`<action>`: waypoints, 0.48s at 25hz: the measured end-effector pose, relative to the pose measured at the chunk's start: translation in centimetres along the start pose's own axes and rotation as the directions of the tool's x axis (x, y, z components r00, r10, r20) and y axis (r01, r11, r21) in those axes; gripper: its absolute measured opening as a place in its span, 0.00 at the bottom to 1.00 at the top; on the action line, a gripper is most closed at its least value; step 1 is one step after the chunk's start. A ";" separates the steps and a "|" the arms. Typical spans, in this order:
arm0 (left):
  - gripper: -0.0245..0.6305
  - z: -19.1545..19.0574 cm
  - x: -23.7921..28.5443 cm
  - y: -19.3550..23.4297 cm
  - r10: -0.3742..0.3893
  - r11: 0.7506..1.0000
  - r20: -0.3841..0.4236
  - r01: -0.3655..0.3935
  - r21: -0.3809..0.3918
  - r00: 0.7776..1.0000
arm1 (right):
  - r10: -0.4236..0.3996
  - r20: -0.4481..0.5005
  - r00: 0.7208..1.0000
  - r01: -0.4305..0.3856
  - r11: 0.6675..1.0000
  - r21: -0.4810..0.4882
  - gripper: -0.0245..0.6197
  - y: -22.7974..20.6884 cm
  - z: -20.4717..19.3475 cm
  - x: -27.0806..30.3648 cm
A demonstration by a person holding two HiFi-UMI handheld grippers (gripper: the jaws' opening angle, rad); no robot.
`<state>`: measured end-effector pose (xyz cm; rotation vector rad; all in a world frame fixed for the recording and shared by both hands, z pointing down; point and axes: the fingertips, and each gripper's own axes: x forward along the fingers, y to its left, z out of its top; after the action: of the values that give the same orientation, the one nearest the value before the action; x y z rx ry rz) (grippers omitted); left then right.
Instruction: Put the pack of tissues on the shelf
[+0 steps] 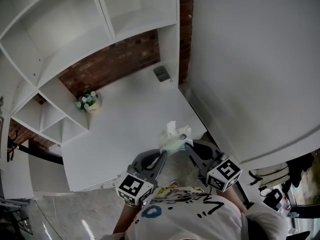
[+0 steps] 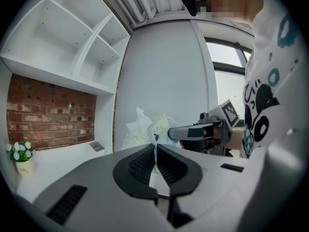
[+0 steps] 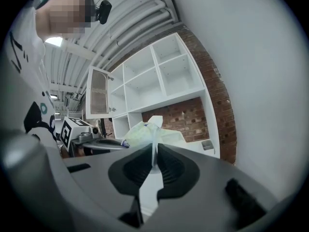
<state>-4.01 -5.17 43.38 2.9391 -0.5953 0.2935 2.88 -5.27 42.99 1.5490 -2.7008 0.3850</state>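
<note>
Noted the pack of tissues [image 1: 175, 135] up in the air, slung between the two claws over the near right corner of the worktop [image 1: 120, 134]. Not yet on any shelf. Found the left claw [image 1: 163, 155] clamped almost flat on a thin flap of the wrapper at one end. Same for the right claw [image 1: 189, 148], closed on the wrapper film at the other end. Only a sliver of plastic between the pads in each gripper view.

Judged main risk: slipping. Gripped by film alone, not by the body of the pack, so liable to slide out or tear at either pinch if the hands drift apart or one leads the other. Would then drop onto the worktop or off its front edge.

Second risk: catching a divider or front edge of the white shelf unit [image 1: 60, 39] on the way in, given a soft bulk that cannot be steered precisely from two film pinches.

Third: brushing the small pot of flowers [image 1: 89, 102] at the left of the worktop if routed low toward the lower cubbies.

Looks soft and crumpled. Pale greenish-white translucent wrap, a white tuft or flap poking up at the top, a small blue mark on one side. No firm shape; expected to deform on set-down.
</note>
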 end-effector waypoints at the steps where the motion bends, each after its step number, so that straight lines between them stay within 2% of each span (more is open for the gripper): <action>1: 0.06 0.0 0.1 0.3 0.004 1.000 0.001 -0.004 -0.006 1.000 | 0.000 -0.004 1.000 0.000 1.000 0.003 0.10 -0.1 -0.1 0.3; 6: 0.06 -0.5 0.8 1.0 -0.006 1.000 -0.011 0.006 -0.025 1.000 | -0.002 -0.029 1.000 0.003 1.000 0.013 0.10 -1.0 -0.7 1.3; 12: 0.06 -0.8 2.0 2.2 0.017 0.999 -0.034 -0.018 -0.034 0.999 | 0.015 -0.044 0.999 -0.014 1.000 0.020 0.10 -2.2 -0.9 2.2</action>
<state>-3.22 -7.81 44.78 2.8920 -0.6150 0.3303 3.51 -8.05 44.64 1.5076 -2.6852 0.4414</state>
